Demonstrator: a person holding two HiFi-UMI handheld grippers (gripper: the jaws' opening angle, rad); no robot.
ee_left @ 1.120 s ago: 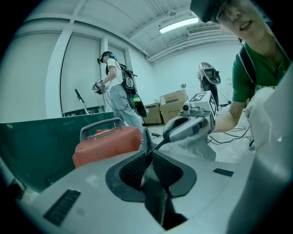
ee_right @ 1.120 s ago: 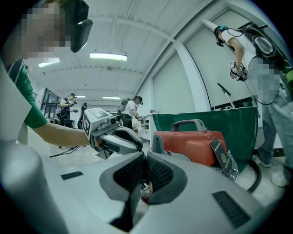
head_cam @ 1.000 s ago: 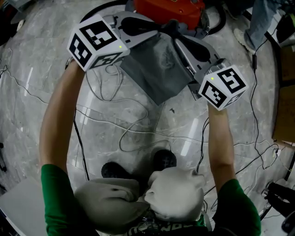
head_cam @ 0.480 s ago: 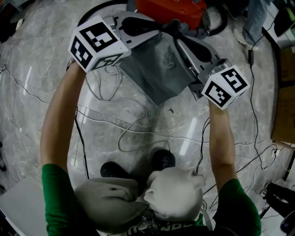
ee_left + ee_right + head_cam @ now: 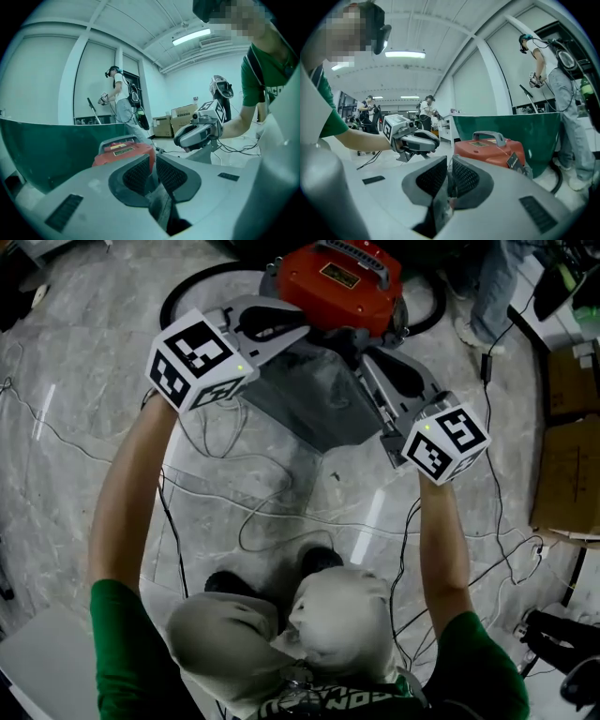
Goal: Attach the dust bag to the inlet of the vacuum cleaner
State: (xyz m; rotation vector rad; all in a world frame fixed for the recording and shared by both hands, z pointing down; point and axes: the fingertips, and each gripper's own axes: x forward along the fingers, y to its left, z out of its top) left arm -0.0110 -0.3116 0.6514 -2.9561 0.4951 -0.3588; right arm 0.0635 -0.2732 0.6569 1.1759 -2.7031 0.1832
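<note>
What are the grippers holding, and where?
Both hold the grey dust bag: the left gripper pinches its left edge, the right gripper its right edge.

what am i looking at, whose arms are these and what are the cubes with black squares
A person, not a robot, holds a two-jaw gripper in each hand; the marker cubes are part of them. The top-down picture comes from a camera on the person's head. The other two come from cameras riding on the left gripper and right gripper, looking along their jaws. Both are shut on a grey dust bag held between them above a marble floor strewn with cables. The red vacuum cleaner sits just beyond.
</note>
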